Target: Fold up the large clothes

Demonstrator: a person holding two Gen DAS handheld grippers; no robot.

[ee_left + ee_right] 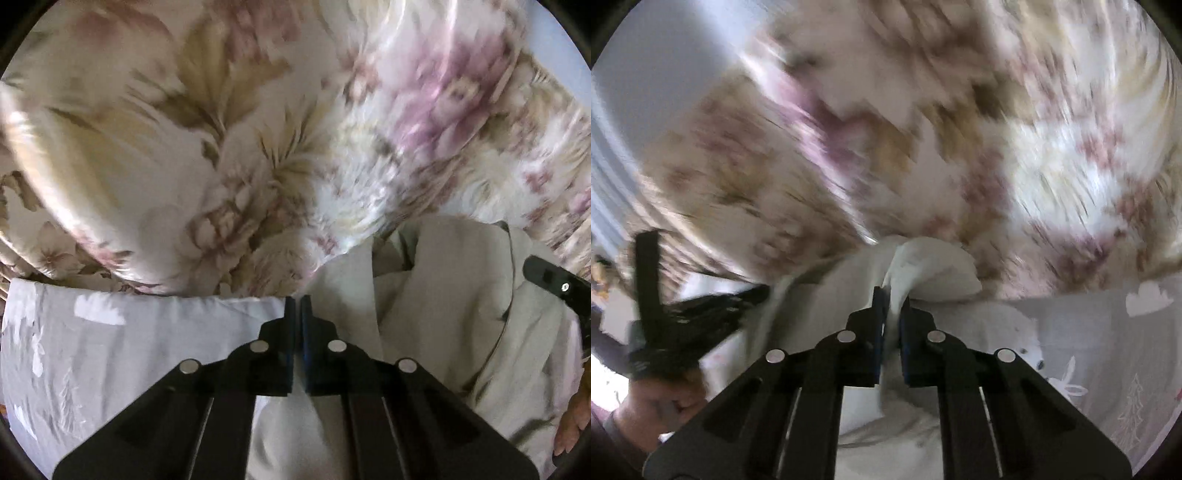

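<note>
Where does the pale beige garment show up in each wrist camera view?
Left wrist: the beige garment fills lower right, beside the shut left gripper.
Right wrist: lower centre, a fold pinched in the right gripper.
Shared landmark: the floral bedcover behind it.

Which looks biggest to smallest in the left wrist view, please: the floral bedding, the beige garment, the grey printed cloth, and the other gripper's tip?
1. Floral bedding, filling the upper picture.
2 and 3. Beige garment and grey printed cloth look alike; the left gripper hides part of each, so I won't rank them.
4. Right gripper, only a tip at the edge.
</note>
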